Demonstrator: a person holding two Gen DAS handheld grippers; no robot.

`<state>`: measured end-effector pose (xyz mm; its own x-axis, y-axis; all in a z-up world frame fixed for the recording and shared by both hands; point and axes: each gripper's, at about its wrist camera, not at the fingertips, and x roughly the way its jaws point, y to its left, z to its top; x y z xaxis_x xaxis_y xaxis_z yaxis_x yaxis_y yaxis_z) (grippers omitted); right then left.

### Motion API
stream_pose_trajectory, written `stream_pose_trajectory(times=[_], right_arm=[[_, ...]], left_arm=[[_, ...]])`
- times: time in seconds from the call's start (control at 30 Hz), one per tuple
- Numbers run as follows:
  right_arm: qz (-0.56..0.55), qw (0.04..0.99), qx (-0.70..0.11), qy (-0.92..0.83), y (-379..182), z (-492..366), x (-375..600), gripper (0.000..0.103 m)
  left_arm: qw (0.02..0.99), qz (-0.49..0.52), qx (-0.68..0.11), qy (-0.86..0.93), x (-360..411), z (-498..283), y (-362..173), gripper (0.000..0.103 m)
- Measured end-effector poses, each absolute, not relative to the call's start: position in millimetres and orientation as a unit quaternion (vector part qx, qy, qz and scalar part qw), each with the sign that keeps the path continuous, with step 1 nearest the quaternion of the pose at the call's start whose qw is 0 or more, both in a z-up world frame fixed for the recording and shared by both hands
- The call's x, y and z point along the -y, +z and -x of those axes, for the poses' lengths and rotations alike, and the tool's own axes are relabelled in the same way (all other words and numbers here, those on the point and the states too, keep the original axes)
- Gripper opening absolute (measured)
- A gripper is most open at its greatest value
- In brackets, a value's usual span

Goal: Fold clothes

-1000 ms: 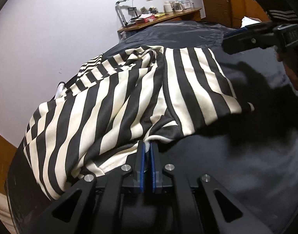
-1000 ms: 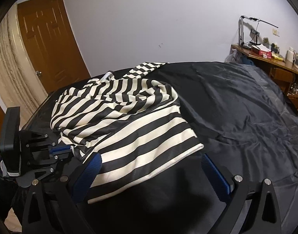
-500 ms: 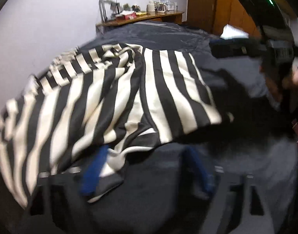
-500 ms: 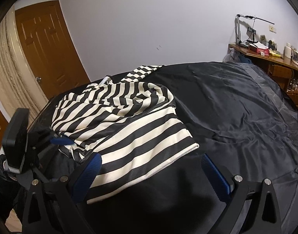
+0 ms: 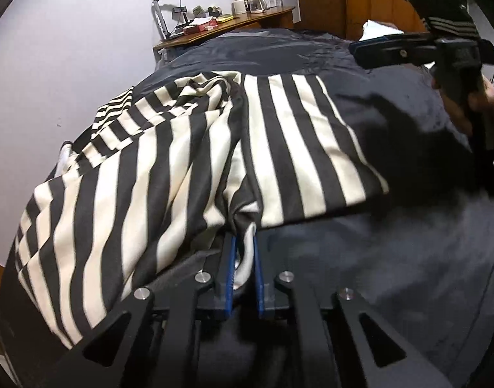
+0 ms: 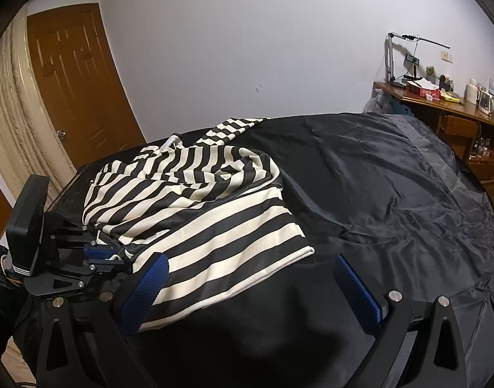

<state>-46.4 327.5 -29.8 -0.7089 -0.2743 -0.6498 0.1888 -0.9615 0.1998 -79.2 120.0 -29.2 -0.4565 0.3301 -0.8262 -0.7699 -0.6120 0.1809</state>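
Regripping is what the left gripper (image 5: 243, 252) has just done: a second ago its jaws were together at the shirt's edge, half a second ago they stood wide, and now they have just closed again, this time with a bunched fold of cream cloth pinched between the blue pads (image 5: 228, 268). It looks like a deeper bite on the hem than before.

Nearest to me in the right view, the right gripper (image 6: 247, 287) hangs with its jaws wide apart and nothing between them; its left finger (image 6: 145, 287) sits over the shirt's near corner, though I cannot tell whether it touches. It has hardly shifted.

Beyond both tools the shirt (image 6: 195, 213), black and cream striped, lies crumpled on the left part of the bed (image 6: 392, 200), which is covered in dark sheeting. One panel lies fairly flat toward the right gripper; the rest is heaped and twisted behind it, a sleeve trailing toward the far edge.

Folding proper has not begun, I'd say: with the hem now held, the next step likely needs the right gripper to take the other corner so the shirt can be pulled flat.

Farther off stand a desk (image 6: 441, 103) and a door (image 6: 82, 87).
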Motion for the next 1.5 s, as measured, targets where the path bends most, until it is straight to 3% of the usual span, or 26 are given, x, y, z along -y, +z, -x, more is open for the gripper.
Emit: stream_pose_trajectory(times=[0.03, 0.07, 0.13, 0.27, 0.3, 0.33, 0.37, 0.4, 0.43, 0.6, 0.73, 0.93, 1.17, 1.33, 1.5], right_arm=[[-0.362, 0.126, 0.06, -0.922, -30.9, 46.8, -327.8, 0.103], [-0.364, 0.126, 0.061, -0.921, -31.9, 47.3, -327.8, 0.103], [-0.368, 0.129, 0.062, -0.919, -33.7, 49.0, -327.1, 0.103], [-0.368, 0.131, 0.062, -0.918, -34.8, 50.7, -323.7, 0.103], [-0.367, 0.131, 0.061, -0.919, -34.5, 50.4, -323.0, 0.103], [-0.367, 0.131, 0.059, -0.919, -34.2, 50.1, -322.5, 0.103], [-0.367, 0.129, 0.058, -0.92, -34.0, 50.0, -322.1, 0.103], [-0.366, 0.128, 0.058, -0.92, -33.6, 50.1, -322.1, 0.103], [-0.365, 0.126, 0.059, -0.92, -33.0, 50.0, -322.7, 0.103], [-0.359, 0.118, 0.061, -0.924, -28.3, 49.0, -326.9, 0.103], [-0.353, 0.111, 0.061, -0.927, -17.2, 50.5, -339.2, 0.103], [-0.358, 0.111, 0.033, -0.926, -0.6, 71.2, -349.9, 0.103], [-0.348, 0.164, -0.11, -0.916, -3.6, 94.1, -312.9, 0.103], [-0.314, 0.228, -0.264, -0.883, -20.0, 91.7, -251.7, 0.103], [-0.286, 0.297, -0.363, -0.836, -39.1, 80.4, -198.0, 0.103]], left_arm=[[0.338, 0.392, -0.283, 0.807, -124.6, 81.0, -28.2, 0.025], [0.333, 0.388, -0.288, 0.81, -123.0, 78.0, -28.7, 0.041], [0.324, 0.38, -0.295, 0.815, -119.3, 76.4, -28.2, 0.053], [0.327, 0.379, -0.294, 0.814, -114.7, 77.2, -27.2, 0.053], [0.328, 0.382, -0.293, 0.813, -112.8, 77.5, -26.5, 0.052], [0.333, 0.387, -0.291, 0.809, -111.6, 77.8, -25.9, 0.044], [0.339, 0.393, -0.287, 0.805, -110.1, 77.2, -24.3, 0.022], [0.344, 0.399, -0.283, 0.802, -108.5, 76.5, -22.7, 0.008], [0.338, 0.399, -0.285, 0.803, -110.5, 78.5, -23.4, 0.004], [0.302, 0.376, -0.269, 0.834, -115.9, 81.4, -18.3, 0.004], [0.267, 0.309, -0.186, 0.893, -91.0, 68.2, 28.8, 0.003], [0.214, 0.207, -0.126, 0.946, -40.6, 29.4, 95.2, 0.003], [0.163, 0.138, -0.093, 0.972, 8.6, 28.2, 147.0, 0.003], [0.154, 0.128, -0.061, 0.978, 37.0, 34.4, 166.7, 0.003], [0.146, 0.115, -0.054, 0.981, 46.1, 28.3, 177.6, 0.003]])
